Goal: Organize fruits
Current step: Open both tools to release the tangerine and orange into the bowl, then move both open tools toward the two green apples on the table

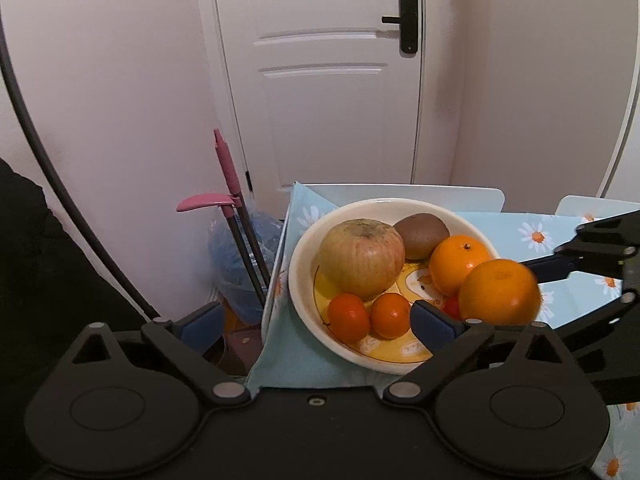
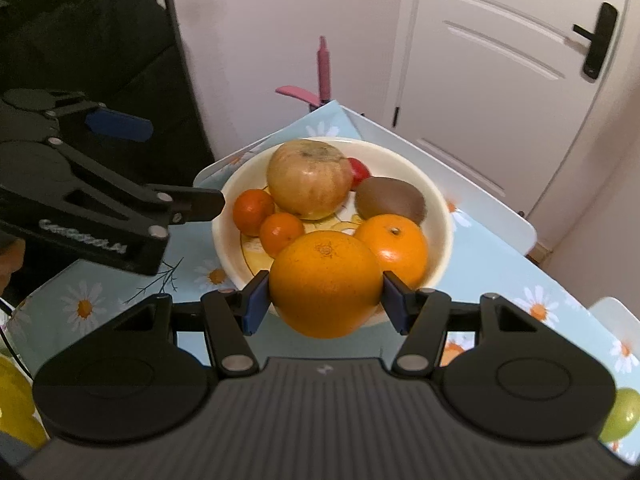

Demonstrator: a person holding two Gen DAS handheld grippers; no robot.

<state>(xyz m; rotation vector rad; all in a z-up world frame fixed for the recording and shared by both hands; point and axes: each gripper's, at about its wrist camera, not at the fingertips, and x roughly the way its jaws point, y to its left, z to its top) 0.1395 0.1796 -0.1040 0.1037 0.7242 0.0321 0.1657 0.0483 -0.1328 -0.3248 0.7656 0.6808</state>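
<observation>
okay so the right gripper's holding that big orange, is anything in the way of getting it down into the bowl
Partly. The big orange in the right gripper hangs over the bowl at its near rim. A smaller orange lies just beyond it, two tangerines left. The left gripper is open at the bowl's left side.

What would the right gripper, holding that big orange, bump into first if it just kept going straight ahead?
Probably the smaller orange in the bowl: it sits right behind the big orange clamped in the right gripper. Depth is uncertain, so the gripper's height over the bowl's near rim is unclear.
</observation>
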